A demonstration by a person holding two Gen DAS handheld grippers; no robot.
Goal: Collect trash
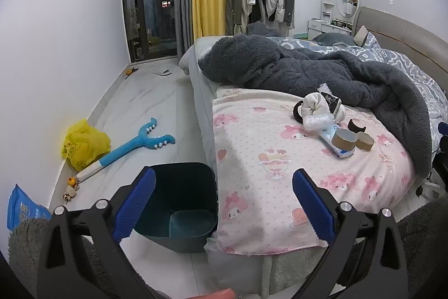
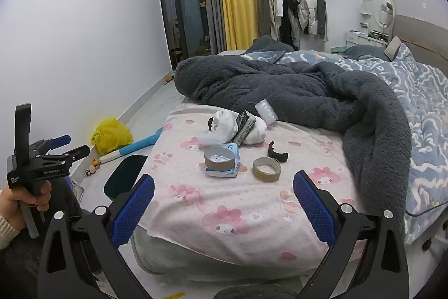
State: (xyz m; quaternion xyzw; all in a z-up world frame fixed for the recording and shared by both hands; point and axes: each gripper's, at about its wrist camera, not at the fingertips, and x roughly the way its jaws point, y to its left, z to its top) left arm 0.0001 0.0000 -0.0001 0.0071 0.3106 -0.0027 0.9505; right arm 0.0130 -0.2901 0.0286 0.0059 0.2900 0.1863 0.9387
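Observation:
A pile of trash lies on the pink patterned blanket [image 2: 224, 203]: a cardboard tape roll [image 2: 219, 157] on a blue-white tissue pack [image 2: 233, 164], a second tape roll [image 2: 266, 169], a black curved piece [image 2: 277, 154], bubble wrap [image 2: 266, 109] and a white cloth [image 2: 224, 121]. A dark teal bin [image 1: 182, 203] stands on the floor against the bed's side. My left gripper [image 1: 224, 203] hangs open above the bin and the blanket's edge, nothing between its blue pads [image 1: 134, 203]. My right gripper [image 2: 224, 203] is open too, short of the pile.
A grey fleece blanket [image 2: 308, 91] is heaped behind the trash. On the floor by the wall lie a yellow plastic bag [image 1: 84, 145], a blue toy [image 1: 140, 142] and a blue packet [image 1: 22, 209]. A hand [image 2: 14, 201] holds the left gripper.

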